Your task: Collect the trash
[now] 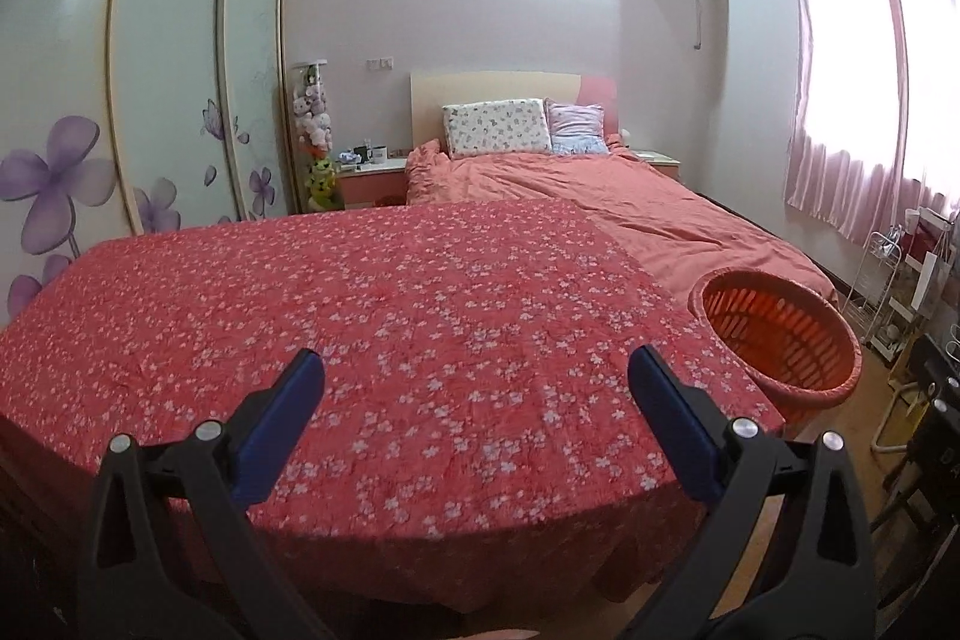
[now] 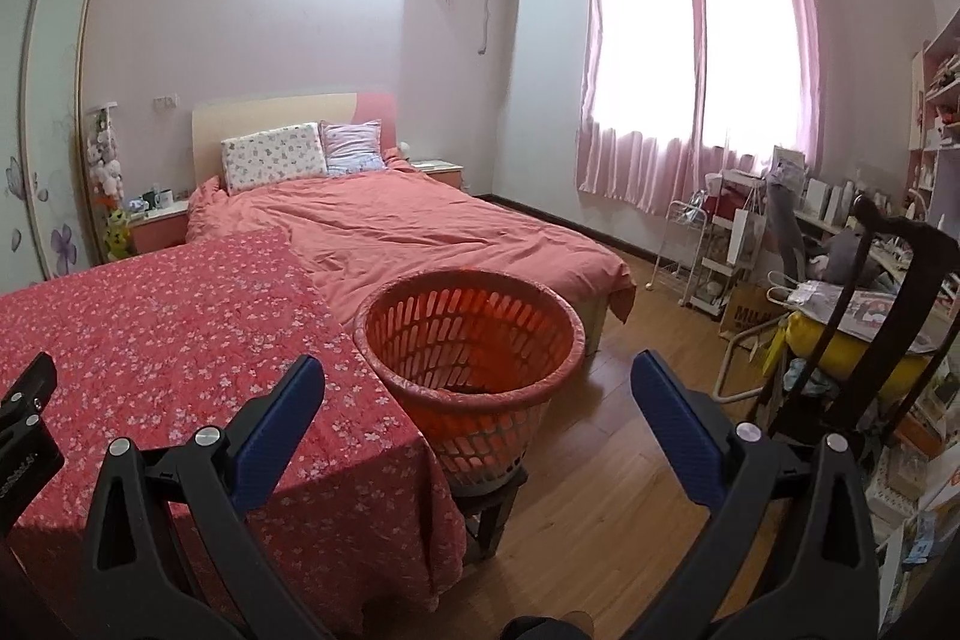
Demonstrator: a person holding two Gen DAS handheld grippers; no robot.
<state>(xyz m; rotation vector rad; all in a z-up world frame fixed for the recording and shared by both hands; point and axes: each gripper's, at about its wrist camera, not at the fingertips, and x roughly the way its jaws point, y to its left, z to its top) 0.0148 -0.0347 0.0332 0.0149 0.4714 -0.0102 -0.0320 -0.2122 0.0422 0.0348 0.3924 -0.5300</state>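
Note:
An orange slatted plastic basket (image 2: 474, 340) stands on a small dark stool beside the table's right edge; it also shows in the left wrist view (image 1: 780, 334). I see nothing inside it. My left gripper (image 1: 477, 364) is open and empty above the table with the red flowered cloth (image 1: 360, 328). My right gripper (image 2: 477, 370) is open and empty, just in front of the basket and above the table's right corner (image 2: 180, 340). I see no trash in either view.
A bed (image 2: 420, 232) with a salmon cover lies behind the table. A wardrobe (image 1: 168, 70) stands at the left. A cluttered desk, a chair (image 2: 888, 316) and shelves fill the right side. Wooden floor (image 2: 600, 490) lies between.

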